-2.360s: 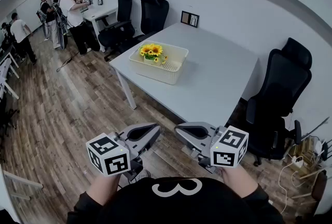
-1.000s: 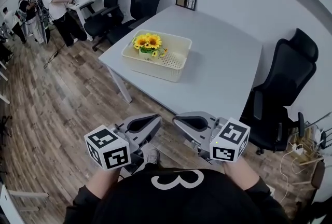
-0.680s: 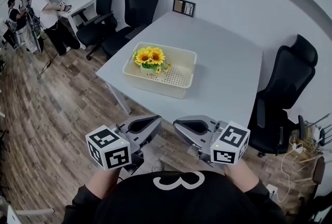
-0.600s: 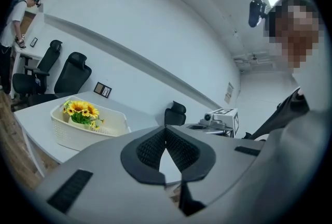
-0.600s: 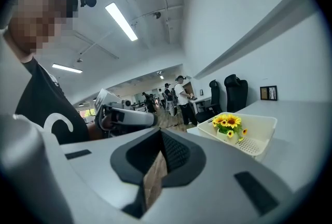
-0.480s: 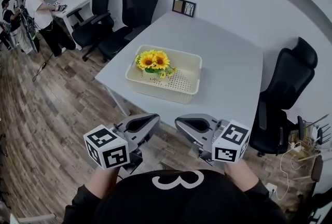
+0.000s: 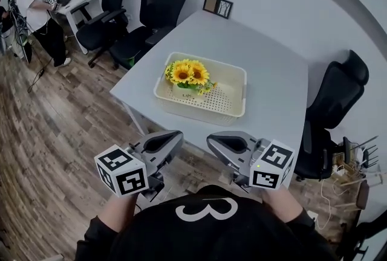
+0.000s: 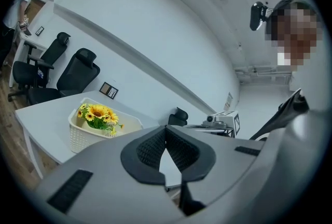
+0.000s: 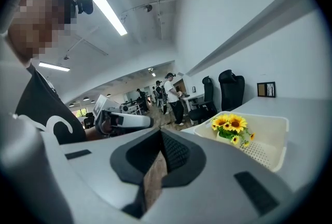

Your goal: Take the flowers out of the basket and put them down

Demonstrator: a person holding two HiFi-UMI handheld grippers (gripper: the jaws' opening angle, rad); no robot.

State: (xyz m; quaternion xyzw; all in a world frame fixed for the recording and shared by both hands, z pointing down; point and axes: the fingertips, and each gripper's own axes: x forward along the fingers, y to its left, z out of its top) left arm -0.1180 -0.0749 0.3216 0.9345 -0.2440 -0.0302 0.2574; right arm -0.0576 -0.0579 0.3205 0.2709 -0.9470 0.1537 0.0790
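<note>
Sunflowers (image 7: 190, 74): upright in a small white pot, at the left end of the cream basket (image 7: 233, 110) on the white surface (image 7: 272, 66).
Left tongs (image 7: 158, 145): pads pressed together, empty; off the surface's near edge, above the wood floor (image 7: 54, 133), well apart from the flowers.
Right tongs (image 7: 230, 146): pads together, empty; just beside the left pair, equally far from the basket.
Hard to make out: pot's base, behind the basket wall in both gripper views.

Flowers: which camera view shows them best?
The head view: it looks down on the whole bunch of flowers, at the left end of the basket. Both gripper views show them small, from the side, above the basket's rim.
</note>
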